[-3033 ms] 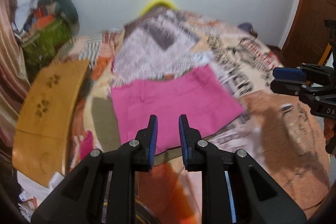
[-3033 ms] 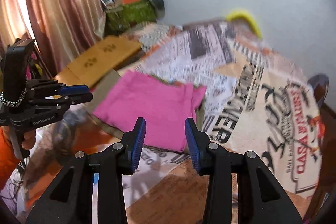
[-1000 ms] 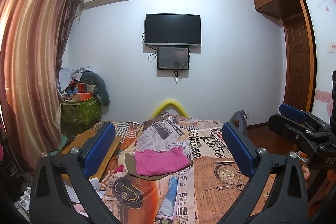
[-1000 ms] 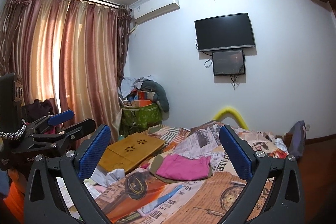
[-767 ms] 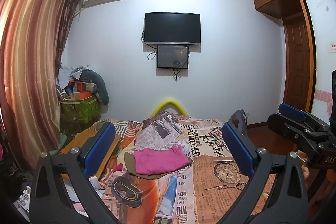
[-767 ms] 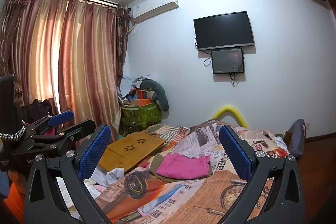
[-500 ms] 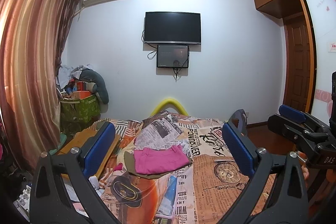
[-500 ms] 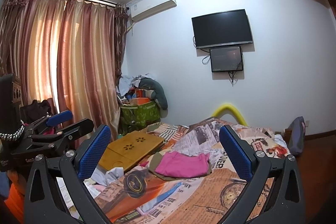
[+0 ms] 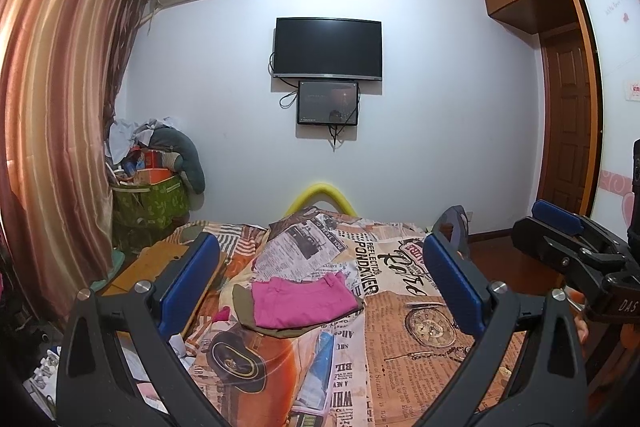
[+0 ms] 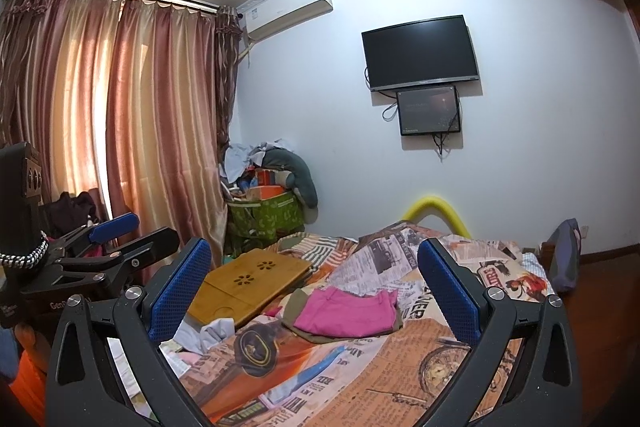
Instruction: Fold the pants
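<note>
The pink pants (image 9: 302,301) lie folded in a flat rectangle on the bed, on top of an olive garment (image 9: 244,311). They also show in the right wrist view (image 10: 346,313). My left gripper (image 9: 320,287) is wide open and empty, held well back from the pants. My right gripper (image 10: 314,297) is wide open and empty, also far back. The right gripper shows at the right edge of the left wrist view (image 9: 576,259), and the left gripper at the left of the right wrist view (image 10: 100,251).
The bed (image 9: 420,347) has a newspaper-print cover. A wooden lap tray (image 10: 252,283) lies at its left side. A green bag of clutter (image 9: 148,199) stands by the curtain (image 9: 52,147). A TV (image 9: 327,49) hangs on the far wall; a wooden door (image 9: 568,119) is at right.
Three seconds ago both grippers were nearly shut close above the pants. Both have since pulled far back, risen and opened wide. Over the last second almost nothing moves.
</note>
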{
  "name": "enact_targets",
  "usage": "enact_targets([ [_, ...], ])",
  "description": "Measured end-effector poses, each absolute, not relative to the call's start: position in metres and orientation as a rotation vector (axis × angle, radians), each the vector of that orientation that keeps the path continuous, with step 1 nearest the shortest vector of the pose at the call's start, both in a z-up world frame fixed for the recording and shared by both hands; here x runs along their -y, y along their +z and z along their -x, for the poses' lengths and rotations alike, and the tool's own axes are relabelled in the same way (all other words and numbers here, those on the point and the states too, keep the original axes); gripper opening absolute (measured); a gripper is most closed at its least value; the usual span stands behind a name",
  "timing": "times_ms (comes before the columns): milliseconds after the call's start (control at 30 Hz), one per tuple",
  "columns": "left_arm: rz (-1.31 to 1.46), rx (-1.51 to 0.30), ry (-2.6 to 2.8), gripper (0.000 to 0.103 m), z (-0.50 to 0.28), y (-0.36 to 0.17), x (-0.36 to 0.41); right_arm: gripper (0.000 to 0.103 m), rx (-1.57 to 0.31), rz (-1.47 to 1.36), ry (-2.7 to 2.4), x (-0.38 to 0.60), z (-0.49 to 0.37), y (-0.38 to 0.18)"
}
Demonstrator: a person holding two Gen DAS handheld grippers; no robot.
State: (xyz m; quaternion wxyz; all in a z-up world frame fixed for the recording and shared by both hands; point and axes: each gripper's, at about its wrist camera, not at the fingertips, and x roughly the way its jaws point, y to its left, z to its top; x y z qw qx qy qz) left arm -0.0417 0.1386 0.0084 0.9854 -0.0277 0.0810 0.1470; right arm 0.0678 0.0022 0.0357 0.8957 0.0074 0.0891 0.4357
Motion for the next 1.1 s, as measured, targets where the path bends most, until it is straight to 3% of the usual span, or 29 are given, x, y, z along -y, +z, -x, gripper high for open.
enact_targets([
  [1100, 0.082, -0.191, 0.247, 0.103, 0.0349, 0.0017, -0.1432, 0.103, -0.195, -0.018, 0.872, 0.0003, -0.0721, 0.0323],
])
